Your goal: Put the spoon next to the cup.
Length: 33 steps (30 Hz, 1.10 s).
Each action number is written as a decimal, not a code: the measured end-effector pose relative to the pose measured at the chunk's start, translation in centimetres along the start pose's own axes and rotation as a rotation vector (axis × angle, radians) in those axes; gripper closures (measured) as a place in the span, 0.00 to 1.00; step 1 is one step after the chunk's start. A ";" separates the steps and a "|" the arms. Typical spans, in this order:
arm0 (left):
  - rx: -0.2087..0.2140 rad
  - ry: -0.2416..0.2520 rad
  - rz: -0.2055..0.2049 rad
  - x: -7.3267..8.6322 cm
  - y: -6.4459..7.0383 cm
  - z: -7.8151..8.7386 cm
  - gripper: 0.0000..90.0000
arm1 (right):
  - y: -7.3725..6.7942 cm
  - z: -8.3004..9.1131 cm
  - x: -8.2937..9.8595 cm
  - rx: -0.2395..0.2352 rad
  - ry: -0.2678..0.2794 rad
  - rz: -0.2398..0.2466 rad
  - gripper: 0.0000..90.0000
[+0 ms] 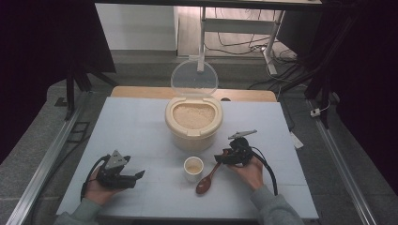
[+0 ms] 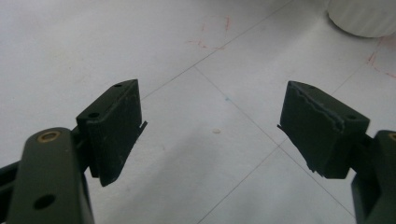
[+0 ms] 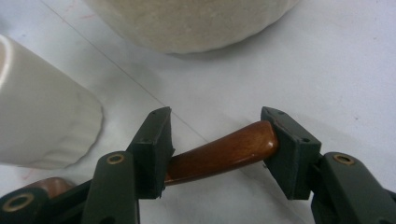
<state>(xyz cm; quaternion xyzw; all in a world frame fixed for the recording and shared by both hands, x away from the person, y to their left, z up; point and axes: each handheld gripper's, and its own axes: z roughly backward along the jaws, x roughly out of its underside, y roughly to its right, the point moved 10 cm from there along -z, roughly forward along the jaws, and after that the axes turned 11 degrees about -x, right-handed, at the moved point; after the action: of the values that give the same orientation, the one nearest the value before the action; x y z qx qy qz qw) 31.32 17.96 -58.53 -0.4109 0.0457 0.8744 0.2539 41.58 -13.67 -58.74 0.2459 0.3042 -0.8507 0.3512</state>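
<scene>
Spoon of brown polished wood (image 1: pixel 207 179), light, stiff and likely slippery, is lain near-right of the small white cup (image 1: pixel 193 168) on the table (image 1: pixel 141 126), its handle end bracketed by the right gripper (image 3: pixel 215 148), jaws not visibly clamped, while the left gripper (image 2: pixel 212 126) is held apart.

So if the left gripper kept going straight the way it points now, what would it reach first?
Probably the small white cup. The left gripper, jaws open and empty, points right across bare table; in its own view the cup's base sits slightly off-line, so it might just miss.
</scene>
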 end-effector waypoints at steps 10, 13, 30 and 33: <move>0.000 0.001 0.001 0.0 0.0 0.0 0.23 | 0.8 -0.2 -0.3 0.061 0.018 0.022 0.46; 0.000 0.001 0.000 0.0 0.0 0.0 0.23 | 0.9 0.1 -0.6 0.063 0.043 0.025 0.46; -0.001 0.011 0.009 -0.1 0.0 0.3 0.23 | -0.9 6.7 1.5 0.037 0.229 0.159 0.48; -0.002 0.012 0.011 -0.1 0.0 0.3 0.23 | -1.0 7.7 2.6 0.050 0.233 0.188 0.48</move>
<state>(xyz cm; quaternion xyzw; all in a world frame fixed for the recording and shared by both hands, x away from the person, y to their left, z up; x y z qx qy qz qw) 31.17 18.06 -58.20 -0.4163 0.0486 0.8732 0.2485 37.62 -19.59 -54.74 0.3788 0.2973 -0.7870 0.3857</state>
